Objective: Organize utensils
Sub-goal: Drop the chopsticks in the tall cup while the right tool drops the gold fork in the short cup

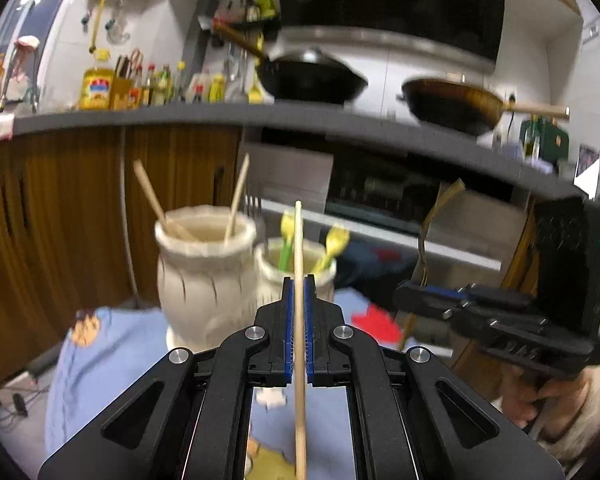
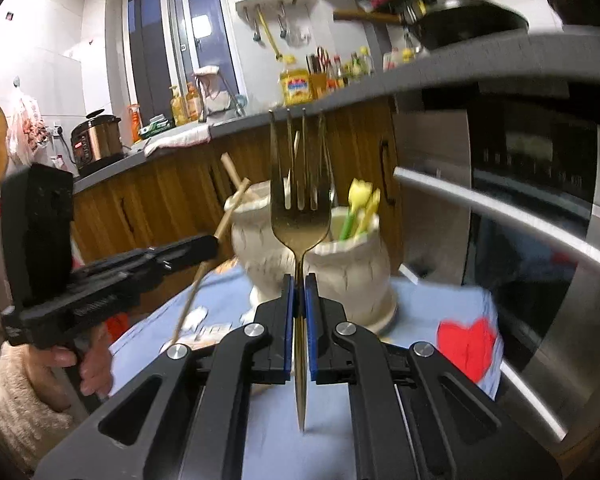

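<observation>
My left gripper [image 1: 299, 284] is shut on a wooden chopstick [image 1: 299, 248] that stands upright, just in front of two cream ceramic jars. The taller jar [image 1: 204, 276] holds two wooden chopsticks [image 1: 236, 196]. The smaller jar [image 1: 272, 276] holds yellow-and-green utensils [image 1: 332, 244]. My right gripper [image 2: 299, 280] is shut on a gold fork [image 2: 300, 200], tines up, in front of the same jars [image 2: 356, 276]. Each gripper shows in the other's view: the right one [image 1: 404, 292] with the fork [image 1: 436, 208], the left one [image 2: 212, 246] with its chopstick [image 2: 188, 304].
The jars stand on a blue cloth [image 2: 428, 304] with red hearts. Behind are wooden cabinets [image 1: 60, 208], a grey counter [image 1: 220, 114] with bottles and two woks [image 1: 312, 76], and a steel oven [image 2: 520, 200] at the right.
</observation>
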Demonstrator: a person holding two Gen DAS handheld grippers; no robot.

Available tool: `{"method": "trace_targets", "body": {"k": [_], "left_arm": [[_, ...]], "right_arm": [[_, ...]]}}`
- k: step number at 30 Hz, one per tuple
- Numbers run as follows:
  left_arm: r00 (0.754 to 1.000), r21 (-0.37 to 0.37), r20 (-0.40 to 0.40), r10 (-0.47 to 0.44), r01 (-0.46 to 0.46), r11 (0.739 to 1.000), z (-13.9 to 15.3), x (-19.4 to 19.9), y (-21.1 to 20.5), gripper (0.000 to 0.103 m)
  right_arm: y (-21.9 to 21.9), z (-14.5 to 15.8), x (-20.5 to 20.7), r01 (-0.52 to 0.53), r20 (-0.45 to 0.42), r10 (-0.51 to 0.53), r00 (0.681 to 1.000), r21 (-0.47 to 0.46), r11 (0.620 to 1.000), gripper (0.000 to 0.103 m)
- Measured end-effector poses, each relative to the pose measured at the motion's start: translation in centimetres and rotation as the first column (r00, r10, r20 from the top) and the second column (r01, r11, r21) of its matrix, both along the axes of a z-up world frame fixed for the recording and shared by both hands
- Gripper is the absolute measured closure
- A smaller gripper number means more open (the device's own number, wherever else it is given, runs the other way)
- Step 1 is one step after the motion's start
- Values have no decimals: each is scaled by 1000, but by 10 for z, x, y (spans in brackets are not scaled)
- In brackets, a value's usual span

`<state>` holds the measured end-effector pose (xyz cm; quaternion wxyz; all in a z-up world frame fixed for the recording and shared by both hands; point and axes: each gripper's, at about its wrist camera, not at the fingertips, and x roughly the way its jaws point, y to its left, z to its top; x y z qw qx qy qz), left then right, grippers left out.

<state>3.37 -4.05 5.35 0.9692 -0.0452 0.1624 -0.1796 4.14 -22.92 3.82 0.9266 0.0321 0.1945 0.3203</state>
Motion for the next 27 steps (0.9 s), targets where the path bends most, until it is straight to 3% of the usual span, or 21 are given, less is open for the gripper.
{"method": "trace_targets", "body": {"k": [5,13,17,24,27], "left_arm": [[994,-40,105,43,-39,998,36,10,9,98],[949,-108,261,177,-153,982,87,52,19,98],[927,-107,285,245,-224,969,90,79,20,98],[890,-41,339,303,-308,951,73,100,14,98],[896,-24,329,298,-307,951,60,100,16,98]], "right_arm": [[7,32,16,12,93,-15,996,33,999,97],[2,78,36,24,195,-53,979,144,989,97],[1,85,52,60,221,-100,970,178,982,97],[3,62,83,107,217,-151,964,202,973,97],[9,49,91,103,196,-135,971,164,981,97]]}}
